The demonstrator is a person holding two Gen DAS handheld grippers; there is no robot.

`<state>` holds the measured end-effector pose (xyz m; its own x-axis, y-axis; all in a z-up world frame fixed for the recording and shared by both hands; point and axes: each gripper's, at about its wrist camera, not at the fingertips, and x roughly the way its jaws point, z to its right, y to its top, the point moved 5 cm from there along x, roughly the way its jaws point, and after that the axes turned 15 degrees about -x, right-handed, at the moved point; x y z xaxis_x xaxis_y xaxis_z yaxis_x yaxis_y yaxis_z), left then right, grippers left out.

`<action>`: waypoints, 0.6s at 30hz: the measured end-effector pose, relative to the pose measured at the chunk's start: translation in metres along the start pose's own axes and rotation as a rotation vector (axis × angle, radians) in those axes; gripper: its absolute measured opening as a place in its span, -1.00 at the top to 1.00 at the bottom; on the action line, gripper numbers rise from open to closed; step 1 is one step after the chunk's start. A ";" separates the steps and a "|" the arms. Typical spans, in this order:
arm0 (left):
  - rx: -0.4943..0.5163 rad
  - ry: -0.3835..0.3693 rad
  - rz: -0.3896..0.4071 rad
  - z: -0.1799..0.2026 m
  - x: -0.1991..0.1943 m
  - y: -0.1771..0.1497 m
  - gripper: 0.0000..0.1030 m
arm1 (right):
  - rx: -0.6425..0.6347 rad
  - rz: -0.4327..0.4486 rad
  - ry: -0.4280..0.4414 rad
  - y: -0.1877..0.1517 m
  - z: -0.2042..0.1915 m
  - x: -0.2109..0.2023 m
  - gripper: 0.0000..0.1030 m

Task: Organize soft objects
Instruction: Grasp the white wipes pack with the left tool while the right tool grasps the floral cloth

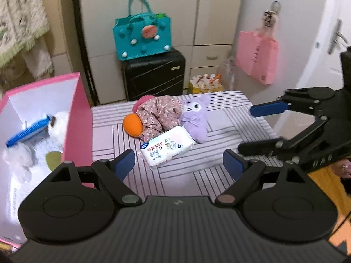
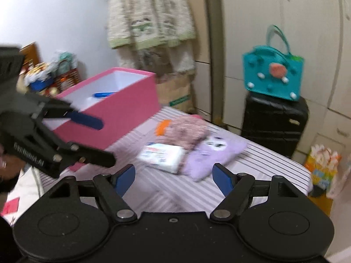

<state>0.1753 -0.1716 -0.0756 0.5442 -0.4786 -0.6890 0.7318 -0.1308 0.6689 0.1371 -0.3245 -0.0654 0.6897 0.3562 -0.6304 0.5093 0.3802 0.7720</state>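
Note:
On the striped table [image 1: 219,175] lie a white wet-wipe pack [image 1: 166,148], a purple plush [image 1: 195,117], a floral cloth doll [image 1: 159,114] and an orange ball [image 1: 132,124]. They also show in the right wrist view: the pack [image 2: 162,156], the plush [image 2: 210,153], the floral doll [image 2: 186,131]. My left gripper [image 1: 178,165] is open and empty, just short of the pack. My right gripper [image 2: 173,178] is open and empty, above the table near the plush. The pink box [image 1: 76,118] on the left holds a blue brush [image 1: 28,132] and white fluff.
A teal bag [image 1: 142,36] sits on a black suitcase [image 1: 153,76] behind the table. A pink paper bag [image 1: 256,57] hangs on the door at right. A towel [image 2: 151,11] hangs on the wall. Clutter sits beyond the box [image 2: 43,76].

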 end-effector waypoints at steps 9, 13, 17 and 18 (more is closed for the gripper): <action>-0.161 0.101 -0.001 -0.010 0.075 -0.002 -0.75 | 0.095 -0.025 0.047 0.009 0.047 0.045 -0.58; -0.267 0.178 0.035 -0.020 0.087 -0.006 -0.75 | 0.109 -0.051 0.104 0.025 0.053 0.073 -0.58; -0.299 0.155 0.038 -0.017 0.091 -0.011 -0.80 | 0.102 -0.070 0.158 0.044 0.052 0.102 -0.59; -0.310 0.141 0.038 -0.016 0.092 -0.012 -0.80 | 0.093 -0.073 0.172 0.048 0.050 0.108 -0.61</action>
<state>0.2234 -0.1998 -0.1512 0.6092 -0.3508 -0.7112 0.7878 0.1653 0.5933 0.2619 -0.3099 -0.0925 0.5550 0.4741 -0.6835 0.6058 0.3327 0.7227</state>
